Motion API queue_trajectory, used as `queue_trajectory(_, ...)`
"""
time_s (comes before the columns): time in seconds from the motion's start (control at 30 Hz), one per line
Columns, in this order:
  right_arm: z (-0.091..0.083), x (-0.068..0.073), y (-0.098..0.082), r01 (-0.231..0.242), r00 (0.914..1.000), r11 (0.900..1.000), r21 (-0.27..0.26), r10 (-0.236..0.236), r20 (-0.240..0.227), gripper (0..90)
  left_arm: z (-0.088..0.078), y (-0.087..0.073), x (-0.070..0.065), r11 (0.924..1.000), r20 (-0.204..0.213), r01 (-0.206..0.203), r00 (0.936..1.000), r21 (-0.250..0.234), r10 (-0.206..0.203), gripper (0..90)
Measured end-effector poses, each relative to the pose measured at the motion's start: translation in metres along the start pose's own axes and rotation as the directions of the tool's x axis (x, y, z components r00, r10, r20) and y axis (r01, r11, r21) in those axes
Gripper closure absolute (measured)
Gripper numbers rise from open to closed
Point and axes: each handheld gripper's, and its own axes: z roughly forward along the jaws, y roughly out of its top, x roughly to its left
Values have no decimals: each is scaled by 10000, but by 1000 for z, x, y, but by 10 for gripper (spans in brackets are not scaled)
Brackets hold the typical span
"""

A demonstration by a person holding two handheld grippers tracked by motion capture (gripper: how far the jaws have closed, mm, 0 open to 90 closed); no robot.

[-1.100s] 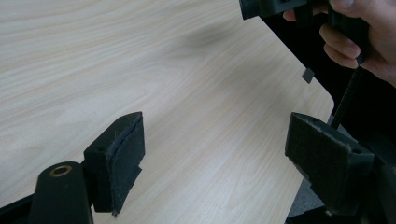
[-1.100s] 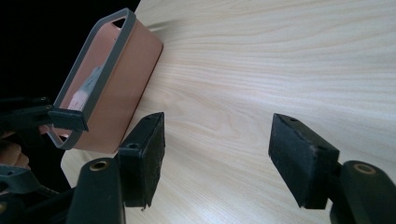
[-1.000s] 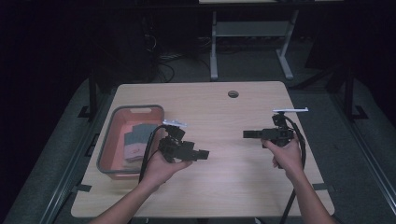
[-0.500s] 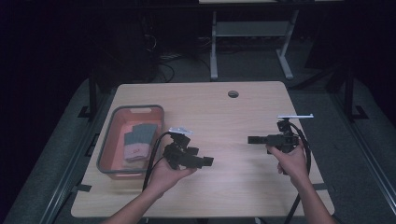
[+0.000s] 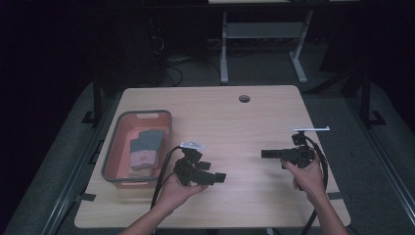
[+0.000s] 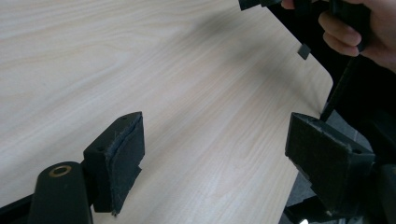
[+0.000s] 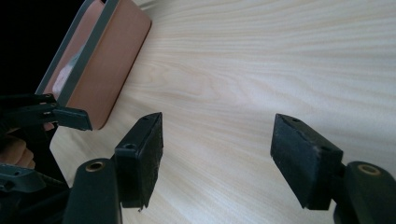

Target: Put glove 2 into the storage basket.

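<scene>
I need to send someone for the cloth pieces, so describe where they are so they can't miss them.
Start at the light wooden table; at its left edge sits a pinkish bin with a grey rim. The folded cloths lie inside it: dark grey-green pieces and a pink one, the only loose items there.

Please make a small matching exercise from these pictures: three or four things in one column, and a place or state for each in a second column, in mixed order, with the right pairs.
Things:
1. pink bin
2. round hole
3. left gripper
4. folded cloths

Places or states:
a. inside the bin
b. near the table's far edge
c. open, holding nothing
d. at the left side of the table

Pairs: 1-d, 2-b, 3-c, 4-a
</scene>
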Motion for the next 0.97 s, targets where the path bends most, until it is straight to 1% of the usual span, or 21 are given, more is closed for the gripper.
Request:
queue_trajectory(0.13,-2,-3,-8,57,10000,10000,-22,-57,18,338,1,-4,-3,10000,10,-68,10000,-41,68,198)
queue_trajectory(0.2,-3,-5,-11,11,10000,10000,-96,-11,-43,338,1,-7,-4,9999,39,-147,9999,-45,147,198)
queue_trajectory(0.37,-5,-9,-18,4,10000,9999,-123,-4,-18,336,3,-13,-6,9999,124,-154,9998,-53,155,198)
queue_trajectory(0.43,-7,-10,-21,7,10000,9999,-169,-7,-20,337,3,-15,-7,9997,92,-236,9997,-79,237,198)
queue_trajectory(0.53,-7,-10,-23,49,10000,9998,-180,-49,-1,336,4,-17,-8,9997,116,-230,9997,-117,231,198)
queue_trajectory(0.57,-8,-11,-26,84,10000,9998,-204,-83,27,334,4,-20,-8,9997,189,-239,9995,-67,241,198)
queue_trajectory(0.67,-8,-12,-29,130,9999,9997,-226,-129,37,331,5,-22,-9,9997,183,-259,9995,-52,260,197)
queue_trajectory(0.7,-9,-12,-33,85,10000,9998,-199,-85,15,326,5,-25,-11,9996,240,-273,9993,-72,275,197)
queue_trajectory(0.73,-9,-12,-33,85,10000,9998,-199,-85,15,326,5,-25,-11,9996,240,-273,9993,-72,275,197)
queue_trajectory(0.77,-9,-13,-38,121,9999,9997,-228,-121,-8,325,4,-28,-13,9994,273,-327,9991,-119,330,196)
queue_trajectory(0.8,-10,-13,-40,135,9999,9996,-249,-136,-26,325,4,-28,-13,9994,273,-327,9991,-119,330,197)
queue_trajectory(0.87,-11,-13,-45,176,9998,9993,-316,-175,24,319,4,-31,-15,9988,218,-468,9987,-132,471,197)
queue_trajectory(0.93,-12,-14,-52,107,9998,9986,-521,-114,-147,318,4,-32,-15,9987,246,-478,9985,-146,482,197)
queue_trajectory(0.97,-12,-14,-52,107,9998,9986,-521,-114,-147,318,4,-33,-15,9988,264,-483,9985,-127,486,197)
